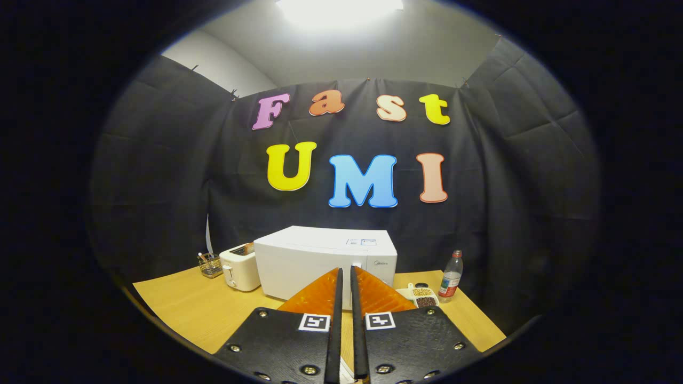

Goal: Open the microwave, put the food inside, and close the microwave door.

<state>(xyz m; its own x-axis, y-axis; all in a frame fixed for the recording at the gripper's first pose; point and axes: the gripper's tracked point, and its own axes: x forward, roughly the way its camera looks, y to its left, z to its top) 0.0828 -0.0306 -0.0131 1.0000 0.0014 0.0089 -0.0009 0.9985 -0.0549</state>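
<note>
A white microwave (pixel 315 258) stands on the wooden table (pixel 187 309), its door closed and facing me. To its right lies a small white divided dish (pixel 419 296) holding grains and dark beans. My gripper (pixel 344 270) hangs above the table in front of the microwave, some way back from it. Its two fingers are shut, with only a thin slit and nothing between them. The fingertips overlap the lower front of the microwave door near its control side.
A white toaster (pixel 239 268) stands left of the microwave, with a small wire basket (pixel 209 265) of utensils behind it. A plastic bottle (pixel 451 276) with a red label stands right of the dish. Black cloth walls close in behind and on both sides.
</note>
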